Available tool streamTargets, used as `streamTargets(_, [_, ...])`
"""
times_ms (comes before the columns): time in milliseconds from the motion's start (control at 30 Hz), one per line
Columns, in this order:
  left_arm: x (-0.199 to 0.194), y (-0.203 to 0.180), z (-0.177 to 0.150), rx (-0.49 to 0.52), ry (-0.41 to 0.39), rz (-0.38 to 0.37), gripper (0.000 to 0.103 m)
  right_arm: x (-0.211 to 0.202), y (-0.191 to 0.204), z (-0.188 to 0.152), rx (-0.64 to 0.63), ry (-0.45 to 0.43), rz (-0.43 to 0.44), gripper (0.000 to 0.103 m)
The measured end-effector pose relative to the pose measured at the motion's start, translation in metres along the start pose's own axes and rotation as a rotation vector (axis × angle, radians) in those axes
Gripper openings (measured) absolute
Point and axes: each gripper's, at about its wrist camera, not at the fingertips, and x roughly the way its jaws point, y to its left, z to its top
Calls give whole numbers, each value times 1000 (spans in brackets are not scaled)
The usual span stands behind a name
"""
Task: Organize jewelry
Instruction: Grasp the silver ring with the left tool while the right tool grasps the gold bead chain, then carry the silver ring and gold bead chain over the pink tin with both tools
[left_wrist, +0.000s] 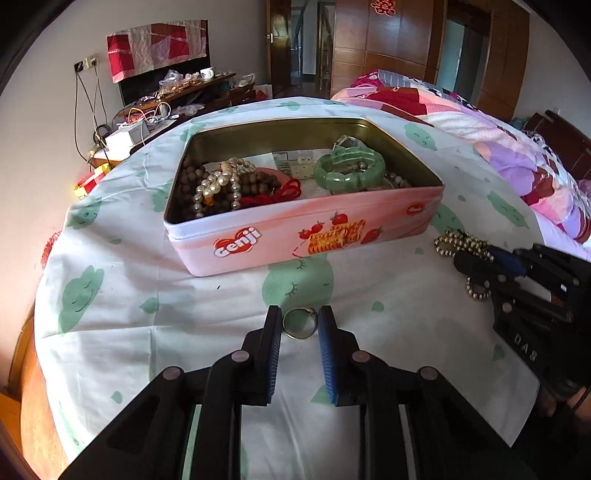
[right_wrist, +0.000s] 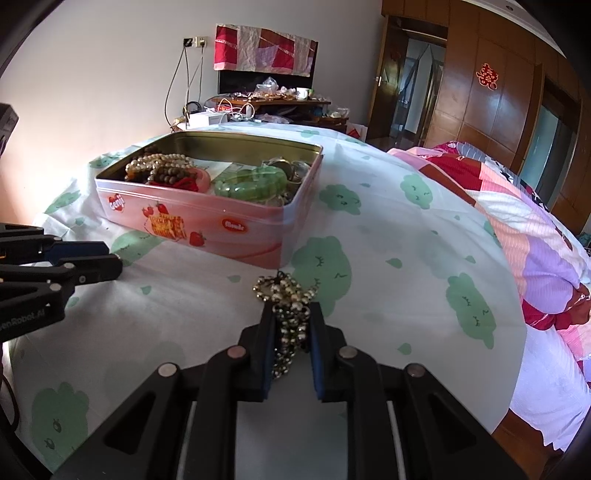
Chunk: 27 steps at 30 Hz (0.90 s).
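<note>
A thin metal ring (left_wrist: 300, 324) lies on the cloth in front of the pink tin (left_wrist: 303, 221). My left gripper (left_wrist: 300, 320) has a fingertip on each side of the ring and is shut on it; the right wrist view shows the same gripper (right_wrist: 114, 258) low at the left. To the right of the tin (right_wrist: 207, 221), my right gripper (right_wrist: 291, 325) is shut on a bunched gold-and-dark beaded strand (right_wrist: 286, 291) resting on the cloth. The left wrist view shows this gripper (left_wrist: 476, 258) and the strand (left_wrist: 461, 242) at the right. Inside the open tin are a green bangle (left_wrist: 349, 171), pearl beads (left_wrist: 218, 184), brown wooden beads and red cord.
A white cloth with green prints (left_wrist: 184, 314) covers the round table; its edge falls away close by on the left and at the front. A bed with a pink and purple quilt (right_wrist: 517, 229) lies to the right. A cluttered desk (right_wrist: 269, 103) with cables stands against the back wall.
</note>
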Motion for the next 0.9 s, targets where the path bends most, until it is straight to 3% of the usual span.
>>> streamTargets(267, [-16, 25, -1, -37, -39, 47, 20, -1, 1, 1, 4, -10, 14, 19])
streamTargets(500, [-30, 28, 2, -12, -84, 95, 20, -7, 3, 4, -10, -35, 17, 18])
streamTargets(900, [-44, 38, 6, -40, -108, 92, 20, -25, 4, 14, -28, -93, 11, 17])
